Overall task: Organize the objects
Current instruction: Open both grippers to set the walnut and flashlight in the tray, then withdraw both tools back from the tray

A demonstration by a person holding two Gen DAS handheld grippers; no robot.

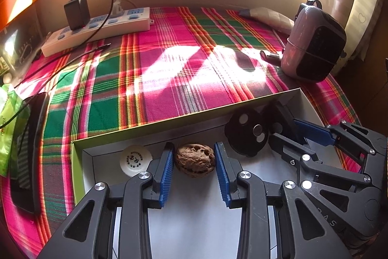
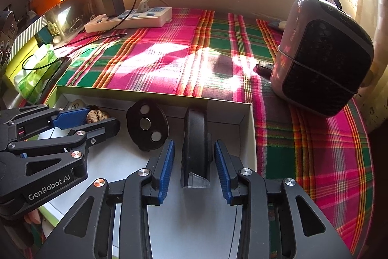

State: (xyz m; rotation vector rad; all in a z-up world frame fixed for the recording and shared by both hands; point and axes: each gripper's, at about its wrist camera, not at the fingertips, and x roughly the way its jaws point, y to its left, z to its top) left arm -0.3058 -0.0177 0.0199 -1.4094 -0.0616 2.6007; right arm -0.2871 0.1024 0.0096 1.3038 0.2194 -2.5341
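Walnut (image 1: 195,160) on the white box (image 1: 286,95) floor at left beside a white cap (image 1: 135,160), between left gripper (image 1: 194,174) pads, untouched; right gripper (image 2: 194,170) likewise parted around an upright black piece (image 2: 195,149), near a black disc (image 2: 147,128).

text: "GenRobot.AI" | on: left tool (image 2: 97,117) body | white cap (image 1: 135,161) print: unreadable

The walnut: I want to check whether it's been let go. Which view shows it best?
The left wrist view: the walnut lies in the box, whole, between the left gripper's parted pads. The right wrist view shows only part of it, behind a blue finger.
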